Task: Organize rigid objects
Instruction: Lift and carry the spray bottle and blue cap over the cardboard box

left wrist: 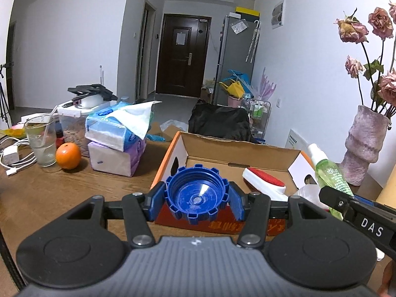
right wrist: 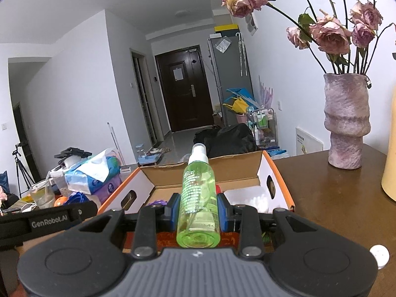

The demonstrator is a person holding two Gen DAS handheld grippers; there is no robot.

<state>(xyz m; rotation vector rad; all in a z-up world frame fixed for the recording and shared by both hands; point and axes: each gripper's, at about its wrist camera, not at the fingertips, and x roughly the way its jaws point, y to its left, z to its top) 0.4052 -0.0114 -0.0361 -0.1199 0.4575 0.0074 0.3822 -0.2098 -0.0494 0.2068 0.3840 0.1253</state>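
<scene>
— Left gripper (left wrist: 196,199)?
— Clamped on a blue notched cap (left wrist: 196,193), held at the near edge of the open cardboard box (left wrist: 237,152).
— And the right gripper (right wrist: 198,209)?
— Closed around a green spray bottle (right wrist: 198,198), nozzle forward, above the same box on the wooden table (right wrist: 321,198).

both gripper (left wrist: 196,201) (right wrist: 198,214) jaws clamped, angled slightly down

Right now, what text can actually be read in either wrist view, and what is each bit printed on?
"DAS": on the right gripper's arm.
"GenRobot.AI": on the left gripper's arm.
Green spray bottle label: white print, too blurred.
Cardboard box front: inverted characters, unreadable.
Wall notice: too small.
</scene>
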